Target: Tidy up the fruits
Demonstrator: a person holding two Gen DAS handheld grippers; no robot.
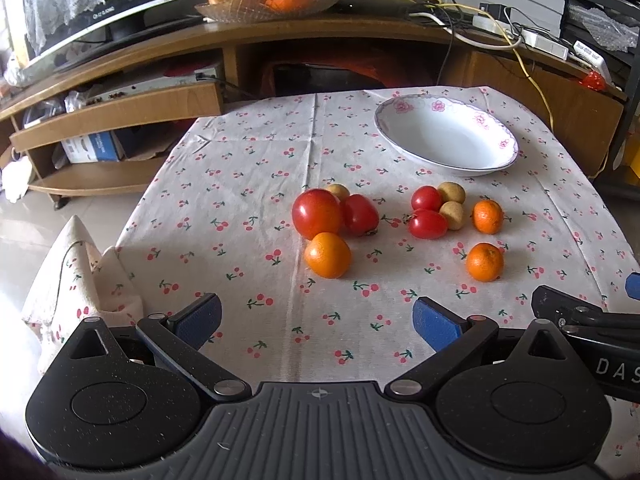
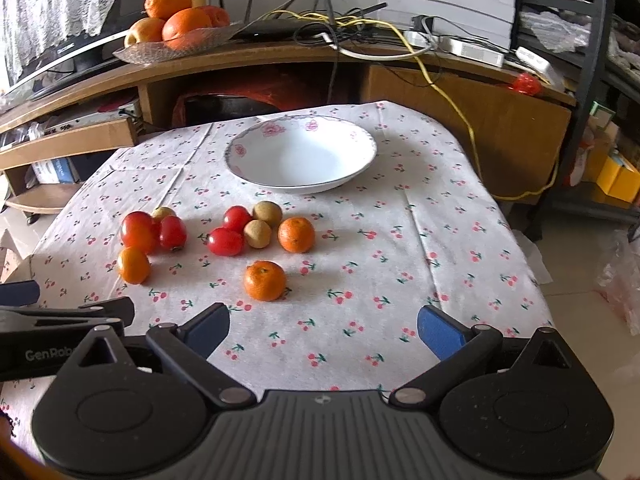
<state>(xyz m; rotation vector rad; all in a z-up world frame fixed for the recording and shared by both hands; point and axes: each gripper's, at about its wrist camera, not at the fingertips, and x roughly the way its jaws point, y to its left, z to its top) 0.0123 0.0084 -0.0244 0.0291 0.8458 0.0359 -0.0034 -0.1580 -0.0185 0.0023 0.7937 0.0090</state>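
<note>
A white bowl [image 1: 446, 136] [image 2: 301, 154] with pink flowers on its rim stands empty at the back of the cherry-print tablecloth [image 1: 248, 200] [image 2: 440, 240]. In front of it lie loose fruits: red tomatoes [image 1: 317, 213] [image 2: 225, 241], small brown longans [image 1: 451, 193] [image 2: 267, 213] and three mandarins [image 1: 485, 261] [image 2: 265, 280]. My left gripper [image 1: 316, 318] is open near the front edge, short of the left mandarin [image 1: 327, 255]. My right gripper [image 2: 323, 330] is open too, just behind the nearest mandarin. Neither holds anything.
Behind the table runs a wooden TV cabinet [image 1: 280, 36] carrying a glass dish of oranges [image 1: 268, 4] [image 2: 176, 46], cables and power strips [image 2: 460, 46]. A metal rack [image 2: 592, 80] and boxes stand at the right. The floor [image 1: 48, 216] lies left of the table.
</note>
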